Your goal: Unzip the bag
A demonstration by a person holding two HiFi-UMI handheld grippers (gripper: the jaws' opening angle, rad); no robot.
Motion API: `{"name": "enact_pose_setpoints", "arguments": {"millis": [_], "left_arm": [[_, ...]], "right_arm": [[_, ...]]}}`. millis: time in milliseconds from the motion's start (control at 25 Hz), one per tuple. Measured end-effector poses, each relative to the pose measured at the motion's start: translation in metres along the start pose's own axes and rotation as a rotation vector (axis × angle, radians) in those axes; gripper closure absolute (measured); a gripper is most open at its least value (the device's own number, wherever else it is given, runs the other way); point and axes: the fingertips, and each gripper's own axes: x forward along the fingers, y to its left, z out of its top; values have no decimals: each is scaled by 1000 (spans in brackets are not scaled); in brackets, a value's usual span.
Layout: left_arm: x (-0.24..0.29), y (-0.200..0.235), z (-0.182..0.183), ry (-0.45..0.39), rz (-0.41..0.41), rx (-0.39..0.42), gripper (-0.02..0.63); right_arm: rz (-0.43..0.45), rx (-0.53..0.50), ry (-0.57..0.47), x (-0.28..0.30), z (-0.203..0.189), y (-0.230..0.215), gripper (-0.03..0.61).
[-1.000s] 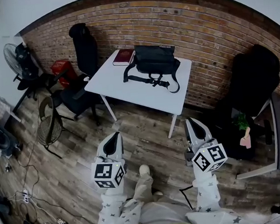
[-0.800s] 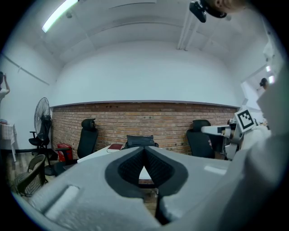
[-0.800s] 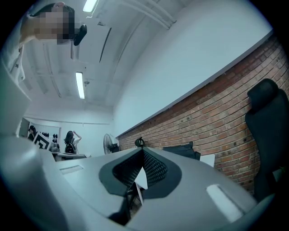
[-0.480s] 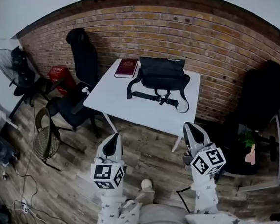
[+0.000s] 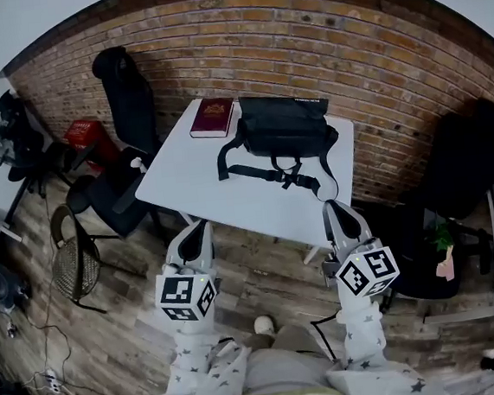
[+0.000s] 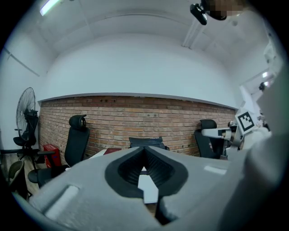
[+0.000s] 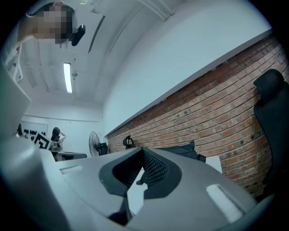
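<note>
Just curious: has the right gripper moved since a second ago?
Yes. The right gripper has come toward the table; in the head view its tip now sits at the near edge.

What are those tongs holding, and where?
Nothing. The left tongs and right tongs are both shut and empty; the black bag lies untouched on the table.
</note>
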Motion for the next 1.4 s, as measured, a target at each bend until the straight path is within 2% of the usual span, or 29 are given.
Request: {"name": "enact_pose_setpoints", "arguments": {"millis": [240,480,960,1400], "left_arm": [[30,8,1,8,-43,1,615],[56,26,-12,30,-43,-32,615],[158,93,5,20,-36,-35,615],[245,131,8,50,-73,-60,615]], "right_arm": [[-50,4,2,20,-2,-18,570],[-65,8,12,50,-9,-30,571],[-50,21,-9,170,-4,-62,570],[-54,49,18,251,-13,-92,569]]}}
